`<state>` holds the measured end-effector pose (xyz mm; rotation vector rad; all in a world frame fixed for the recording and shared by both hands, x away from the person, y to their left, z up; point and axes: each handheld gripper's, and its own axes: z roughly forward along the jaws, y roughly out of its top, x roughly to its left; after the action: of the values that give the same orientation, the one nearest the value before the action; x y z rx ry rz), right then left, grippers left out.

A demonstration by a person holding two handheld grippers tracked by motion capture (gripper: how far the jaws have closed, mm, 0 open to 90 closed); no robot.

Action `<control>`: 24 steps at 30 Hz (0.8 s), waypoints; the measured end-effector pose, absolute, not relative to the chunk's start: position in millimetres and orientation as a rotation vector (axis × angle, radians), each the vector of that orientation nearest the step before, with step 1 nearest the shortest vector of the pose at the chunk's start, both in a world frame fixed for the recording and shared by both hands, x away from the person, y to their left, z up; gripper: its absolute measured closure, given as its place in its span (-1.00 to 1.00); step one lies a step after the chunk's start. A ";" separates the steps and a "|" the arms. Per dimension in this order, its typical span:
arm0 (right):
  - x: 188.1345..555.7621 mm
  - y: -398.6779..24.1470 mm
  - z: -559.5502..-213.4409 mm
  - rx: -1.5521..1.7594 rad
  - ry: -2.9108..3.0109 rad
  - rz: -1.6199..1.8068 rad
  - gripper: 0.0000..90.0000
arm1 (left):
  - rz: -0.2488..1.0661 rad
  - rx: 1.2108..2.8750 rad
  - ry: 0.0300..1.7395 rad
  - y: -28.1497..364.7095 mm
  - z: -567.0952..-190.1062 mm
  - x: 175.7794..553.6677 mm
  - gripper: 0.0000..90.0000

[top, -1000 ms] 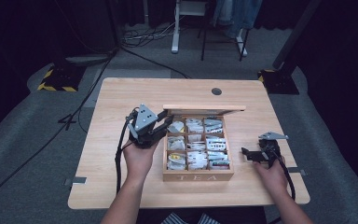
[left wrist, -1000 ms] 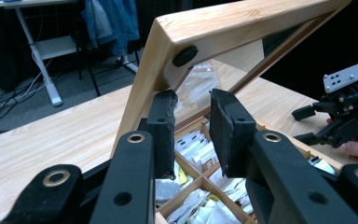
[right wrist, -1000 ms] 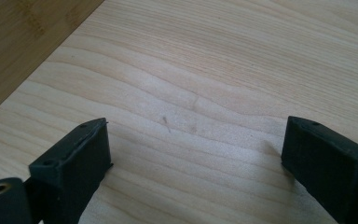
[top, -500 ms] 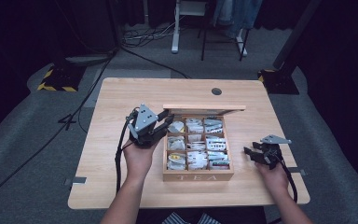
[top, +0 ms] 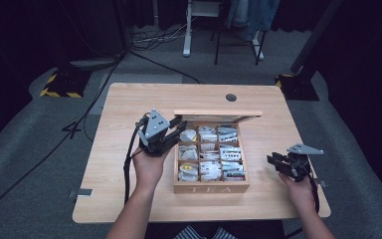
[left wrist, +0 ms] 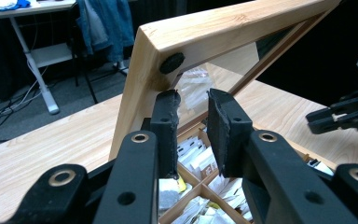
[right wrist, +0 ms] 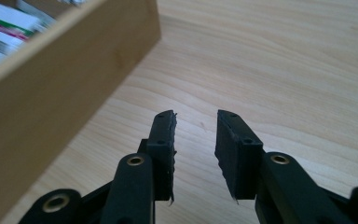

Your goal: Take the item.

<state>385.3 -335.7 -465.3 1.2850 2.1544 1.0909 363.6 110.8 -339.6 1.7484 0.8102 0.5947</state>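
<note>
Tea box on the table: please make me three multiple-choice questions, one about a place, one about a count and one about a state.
1. Where is the right gripper relative to the tea box?
A. inside it
B. to its right, over the bare table
C. behind it, at the far edge

2. How many compartments does the tea box have?
A. four
B. six
C. nine

3. What is the state of the lid?
A. raised open
B. shut flat
C. taken off and laid aside

Answers:
1 B: the high view shows it beside the box's right wall; its jaws have just been closing, with nothing between them.
2 C: the dividers make three rows of three.
3 A: it stands up at the box's far edge and the packets lie uncovered.
</note>
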 end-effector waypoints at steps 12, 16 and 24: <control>360.6 -305.3 -417.4 1.115 2.258 1.207 0.50 | 0.586 1.765 0.809 110.0 -340.1 365.0 0.60; 357.3 -286.3 -409.1 1.042 2.316 1.199 0.50 | 0.579 1.769 0.809 110.4 -340.6 365.8 0.60; 353.3 -250.1 -393.3 0.964 2.420 1.219 0.53 | 0.583 1.776 0.804 111.0 -340.7 365.8 0.60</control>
<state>353.3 -250.1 -393.3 0.9639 2.4199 1.2193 365.8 111.0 -340.7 1.7763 0.8035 0.5828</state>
